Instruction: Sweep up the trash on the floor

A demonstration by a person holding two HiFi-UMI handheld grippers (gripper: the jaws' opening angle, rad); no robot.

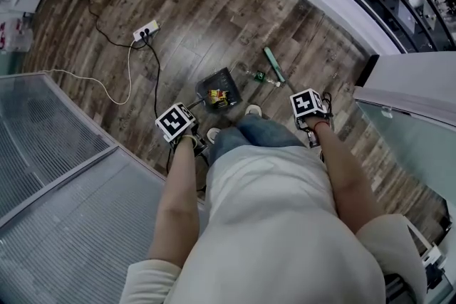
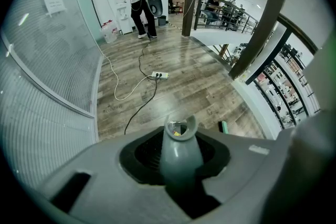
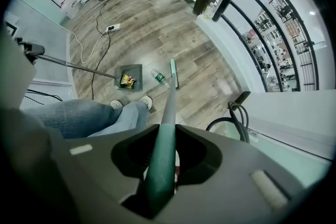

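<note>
Left gripper point(image 2: 177, 152): clenching the grey dustpan handle point(image 2: 178, 141), which is covering most of the dustpan point(image 1: 222, 80).
Right gripper point(image 3: 160, 165): grasping the green broom handle point(image 3: 167, 113).
Bottle point(image 1: 258, 74): lying beside the broom head point(image 1: 274, 65), its details too small to make out.

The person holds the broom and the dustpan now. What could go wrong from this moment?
The bottle lies between the broom head and the dustpan. Being round, it may roll past the pan instead of into it. The dustpan already holds wrappers, so tilting the dustpan handle in the left gripper could spill them. The black cable runs near the pan and could snag.
</note>
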